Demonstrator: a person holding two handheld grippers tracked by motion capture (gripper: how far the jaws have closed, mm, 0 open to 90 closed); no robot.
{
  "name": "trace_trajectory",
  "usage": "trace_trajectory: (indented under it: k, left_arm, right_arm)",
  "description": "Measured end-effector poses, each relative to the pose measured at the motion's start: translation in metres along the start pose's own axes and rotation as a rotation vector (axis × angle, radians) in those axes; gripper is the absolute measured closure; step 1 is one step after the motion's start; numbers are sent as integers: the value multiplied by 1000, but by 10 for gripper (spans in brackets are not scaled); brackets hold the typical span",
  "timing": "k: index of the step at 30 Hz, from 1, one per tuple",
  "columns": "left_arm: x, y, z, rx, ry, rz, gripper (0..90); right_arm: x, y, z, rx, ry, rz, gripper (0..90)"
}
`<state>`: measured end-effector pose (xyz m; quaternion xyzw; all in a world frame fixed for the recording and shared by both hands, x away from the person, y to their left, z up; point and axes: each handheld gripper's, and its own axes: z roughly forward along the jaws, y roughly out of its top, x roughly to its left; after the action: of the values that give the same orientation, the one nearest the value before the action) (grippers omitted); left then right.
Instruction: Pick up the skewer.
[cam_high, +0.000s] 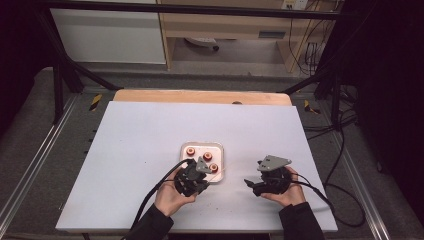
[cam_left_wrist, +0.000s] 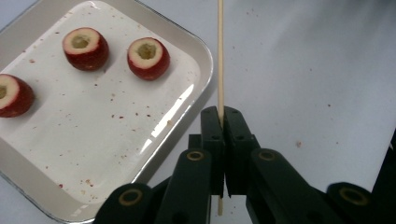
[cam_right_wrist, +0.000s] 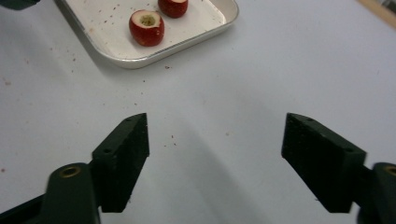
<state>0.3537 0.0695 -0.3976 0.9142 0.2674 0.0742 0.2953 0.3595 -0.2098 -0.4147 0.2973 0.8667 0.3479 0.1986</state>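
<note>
left tongs (cam_left_wrist: 222, 114) clenched on a thin, stiff, brittle wooden skewer (cam_left_wrist: 220, 56), light and best held low; right tongs (cam_right_wrist: 215, 154) released, empty over the matte white bench (cam_right_wrist: 280, 70). beyond, a smooth metal tray (cam_left_wrist: 205, 60) carries firm, glossy, cored red fruits (cam_left_wrist: 148, 58), likely slippery.

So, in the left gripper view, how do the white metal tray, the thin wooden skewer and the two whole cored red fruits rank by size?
1. White metal tray, largest.
2. Thin wooden skewer, long but very narrow.
3. The two cored red fruits: they look alike, so no ranking.
</note>
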Motion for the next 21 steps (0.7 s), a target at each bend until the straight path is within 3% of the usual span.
trace_trajectory:
  k: [5,9,15,21]
  left_arm:
    - [5,-10,-8,-84,40,-80,883]
    - [6,-25,-14,-157,40,-148,883]
    - [4,-45,-17,-207,58,-192,882]
    - [5,-61,-16,-240,69,-226,882]
  right_arm:
    - [-4,-4,0,5,42,77,103]
    - [-4,-3,0,2,57,118,69]
    - [-4,1,0,-16,81,174,46]
    - [-1,13,7,19,101,192,33]
